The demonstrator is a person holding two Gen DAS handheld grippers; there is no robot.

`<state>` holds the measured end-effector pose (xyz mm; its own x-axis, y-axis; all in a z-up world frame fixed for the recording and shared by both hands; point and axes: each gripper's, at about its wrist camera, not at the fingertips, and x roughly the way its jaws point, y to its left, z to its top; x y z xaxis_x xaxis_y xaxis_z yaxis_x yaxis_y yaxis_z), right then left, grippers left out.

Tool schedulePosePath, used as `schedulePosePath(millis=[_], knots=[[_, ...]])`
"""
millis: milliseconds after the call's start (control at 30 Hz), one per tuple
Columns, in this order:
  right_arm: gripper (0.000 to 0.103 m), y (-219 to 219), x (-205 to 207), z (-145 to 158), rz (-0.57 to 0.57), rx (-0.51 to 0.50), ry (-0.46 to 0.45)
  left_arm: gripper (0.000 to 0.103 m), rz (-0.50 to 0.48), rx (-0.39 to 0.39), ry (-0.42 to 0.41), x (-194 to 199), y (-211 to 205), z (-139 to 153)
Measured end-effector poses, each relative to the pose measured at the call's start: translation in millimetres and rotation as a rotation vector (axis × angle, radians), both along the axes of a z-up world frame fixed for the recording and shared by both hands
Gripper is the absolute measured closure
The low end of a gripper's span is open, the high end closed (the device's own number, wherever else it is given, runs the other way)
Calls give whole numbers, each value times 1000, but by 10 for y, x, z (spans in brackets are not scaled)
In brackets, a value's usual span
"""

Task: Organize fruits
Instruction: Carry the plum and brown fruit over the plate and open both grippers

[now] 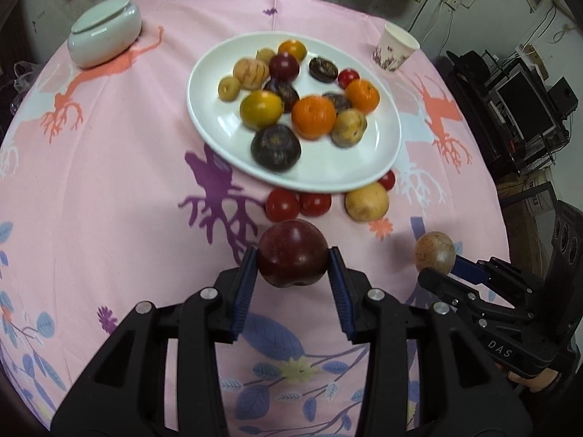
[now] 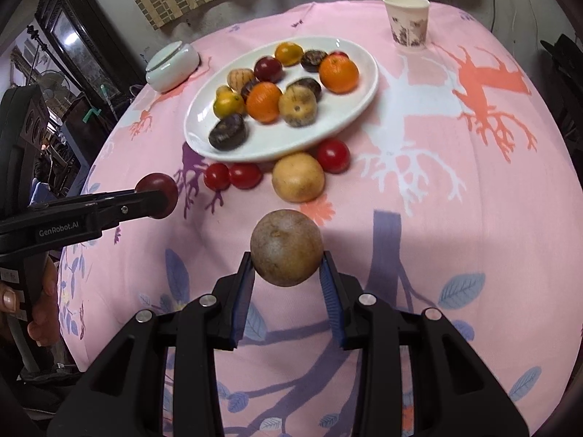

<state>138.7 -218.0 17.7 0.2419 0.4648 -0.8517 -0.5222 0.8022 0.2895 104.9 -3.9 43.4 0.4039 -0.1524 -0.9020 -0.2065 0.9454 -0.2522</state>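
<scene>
Glossy round plum (image 1: 292, 253) (perhaps) between ribbed fingers (image 1: 245, 287)

- A dark red plum (image 1: 292, 254), round and glossy, is pinched between the blue pads of the left gripper (image 1: 293, 266), off the cloth, near the front.
- A dull brown, speckled round fruit (image 2: 286, 247) is clamped the same way in the right gripper (image 2: 286, 267), to the plum's right.
- A white oval plate (image 1: 379, 167) at mid-table carries a loose heap of fruit: oranges, dark purple ones, yellow-green ones, a striped pale one, another plum.
- Just beside the plate's near rim, on the cloth, lie three small red tomatoes (image 2: 233, 176) and a yellow-tan round fruit (image 2: 298, 177).
</scene>
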Motion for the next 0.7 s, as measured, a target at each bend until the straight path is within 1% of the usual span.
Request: schedulePosePath(millis=[167, 333, 467, 633, 700], knots=[[66, 159, 223, 185, 10, 27, -50, 63, 9, -8, -41, 251, 115, 134], [66, 370, 522, 320, 8, 57, -93, 63, 6, 25, -61, 530, 185, 167], [66, 491, 704, 340, 2, 66, -105, 63, 8, 42, -58, 718, 237, 108], [66, 599, 922, 288, -23, 68, -103, 63, 19, 40, -53, 915, 320, 6], [66, 644, 1007, 260, -33, 60, -109, 63, 25, 53, -45, 1010, 368, -41]])
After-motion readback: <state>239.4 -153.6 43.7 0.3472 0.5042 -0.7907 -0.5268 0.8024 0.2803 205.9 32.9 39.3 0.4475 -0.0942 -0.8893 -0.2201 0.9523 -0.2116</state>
